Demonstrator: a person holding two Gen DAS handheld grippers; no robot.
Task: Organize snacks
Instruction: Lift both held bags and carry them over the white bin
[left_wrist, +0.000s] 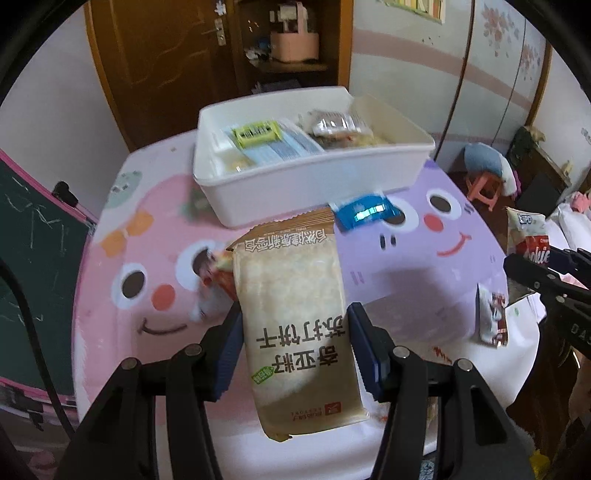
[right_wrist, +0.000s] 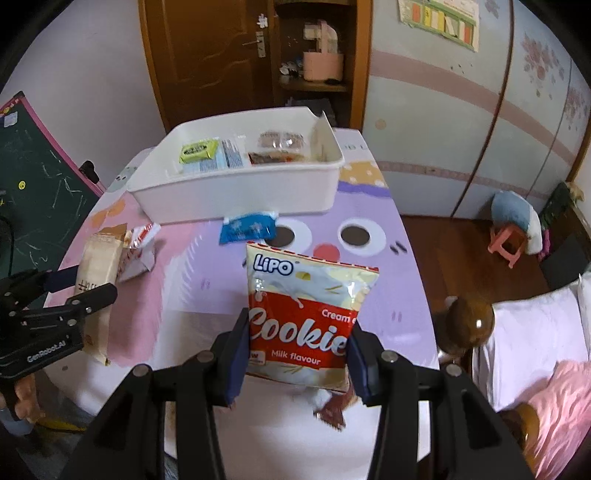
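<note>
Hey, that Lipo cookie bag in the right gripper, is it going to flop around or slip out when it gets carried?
The Lipo cookie bag looks puffy and probably light, since the right gripper holds it upright by its lower half without sagging. Its glossy film may be slippery. The contents are likely fragile, so a hard squeeze could crush them.

Smeared by blur: blue wrapper (left_wrist: 364, 214) beside white bin (left_wrist: 258, 192). Half hidden behind cracker pack (left_wrist: 291, 314), red-and-white packet (left_wrist: 221, 273). Under Lipo cookie bag (right_wrist: 306, 317), brown wrapper (right_wrist: 334, 411) barely peeking out.
</note>
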